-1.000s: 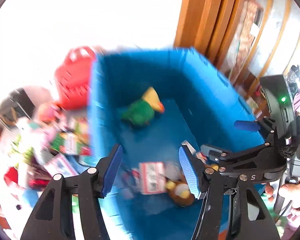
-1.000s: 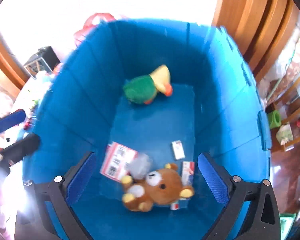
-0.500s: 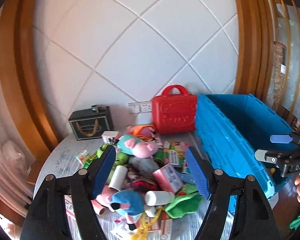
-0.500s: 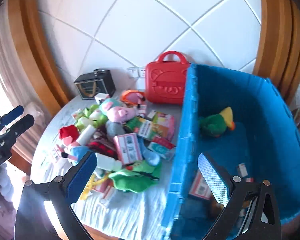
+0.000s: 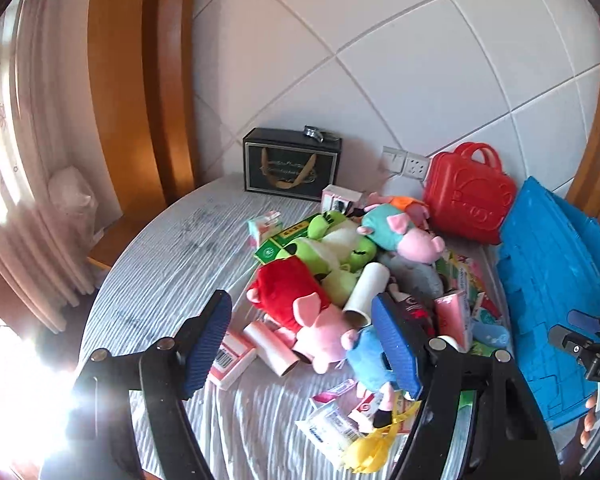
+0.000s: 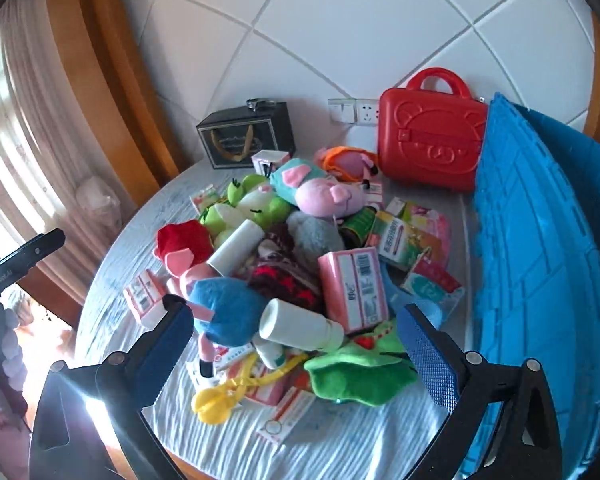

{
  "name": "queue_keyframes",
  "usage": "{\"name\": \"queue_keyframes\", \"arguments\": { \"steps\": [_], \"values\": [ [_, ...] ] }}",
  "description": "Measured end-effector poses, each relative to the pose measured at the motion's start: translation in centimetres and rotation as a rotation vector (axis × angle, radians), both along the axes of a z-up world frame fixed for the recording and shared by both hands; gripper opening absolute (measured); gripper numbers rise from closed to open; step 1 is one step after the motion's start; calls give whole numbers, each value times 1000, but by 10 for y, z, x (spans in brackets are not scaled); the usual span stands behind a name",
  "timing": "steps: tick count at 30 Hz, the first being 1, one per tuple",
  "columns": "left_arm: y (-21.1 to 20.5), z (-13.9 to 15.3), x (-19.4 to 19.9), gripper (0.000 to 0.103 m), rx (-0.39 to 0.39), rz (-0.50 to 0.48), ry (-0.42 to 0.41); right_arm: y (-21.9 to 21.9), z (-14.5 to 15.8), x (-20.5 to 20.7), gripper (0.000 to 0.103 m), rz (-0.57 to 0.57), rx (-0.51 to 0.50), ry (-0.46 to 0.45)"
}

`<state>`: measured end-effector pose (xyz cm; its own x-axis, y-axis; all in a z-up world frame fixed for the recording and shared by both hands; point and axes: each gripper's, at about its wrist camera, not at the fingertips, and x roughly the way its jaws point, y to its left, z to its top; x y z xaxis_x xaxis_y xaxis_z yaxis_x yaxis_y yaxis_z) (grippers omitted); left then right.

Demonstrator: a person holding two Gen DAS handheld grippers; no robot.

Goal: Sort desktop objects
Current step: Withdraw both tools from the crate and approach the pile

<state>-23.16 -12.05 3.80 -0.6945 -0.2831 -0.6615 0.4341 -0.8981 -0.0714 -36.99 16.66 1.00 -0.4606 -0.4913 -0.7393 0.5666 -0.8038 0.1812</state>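
Note:
A heap of toys and packets lies on the round table's pale striped cloth (image 5: 172,264). In it are a pig plush in a red dress (image 5: 296,300), a blue pig plush (image 6: 224,308), a green frog plush (image 5: 332,248), a white bottle (image 6: 296,324) and a pink box (image 6: 354,284). The blue crate (image 6: 540,240) stands at the table's right side. My left gripper (image 5: 300,320) hangs open above the heap's near left side, holding nothing. My right gripper (image 6: 296,324) is open over the bottle and a green plush (image 6: 356,372), apart from both.
A red carry case (image 6: 432,144) and a black gift box (image 5: 292,164) stand at the back against the tiled wall. Curtains and wooden framing close off the left. Bare cloth lies left of the heap. Small packets and a yellow toy (image 6: 216,396) lie near the front edge.
Both views have swung left, from the inside of the blue crate to the heap on the table. The left jaws stand a little wider than a second ago.

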Motion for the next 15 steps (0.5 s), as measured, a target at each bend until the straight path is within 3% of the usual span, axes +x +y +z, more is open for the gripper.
{"name": "queue_keyframes", "arguments": {
  "steps": [6, 12, 15],
  "values": [
    [-29, -36, -11, 72, 70, 81, -23, -19, -48, -31, 103, 39, 27, -75],
    [-56, -83, -15, 72, 35, 169, -137, -31, -86, -64, 103, 33, 61, -113],
    [-76, -107, -15, 72, 70, 207, -195, -35, -102, -76, 103, 27, 54, -168]
  ]
}}
